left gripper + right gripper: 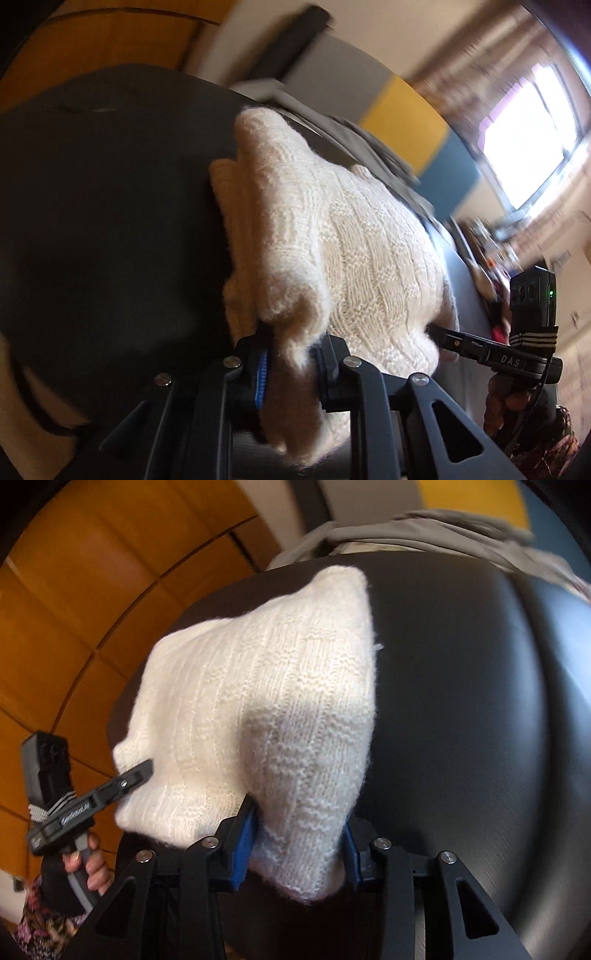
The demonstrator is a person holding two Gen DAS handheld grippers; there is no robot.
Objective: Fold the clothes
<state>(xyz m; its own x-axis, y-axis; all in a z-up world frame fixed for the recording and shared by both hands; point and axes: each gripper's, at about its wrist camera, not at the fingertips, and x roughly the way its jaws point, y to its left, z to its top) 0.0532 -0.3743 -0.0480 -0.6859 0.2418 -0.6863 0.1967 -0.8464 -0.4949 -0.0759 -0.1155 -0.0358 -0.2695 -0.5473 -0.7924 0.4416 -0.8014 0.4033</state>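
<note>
Left wrist view: both grippers [291, 369] [295, 843] clamp the sweater [332, 240] (thick, fluffy knit); uneven pulling risks skewing the fold.

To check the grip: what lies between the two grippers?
Only the cream knitted garment spans from left gripper to right gripper; the right wrist view shows it.

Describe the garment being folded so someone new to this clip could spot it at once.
Look at the dark tabletop that fills both views. On it lies a cream knitted garment, fluffy and ribbed, with its near edge pinched in the left claw and right claw. The grey clothes at the far edge are flat, smooth fabric, not knit.
</note>
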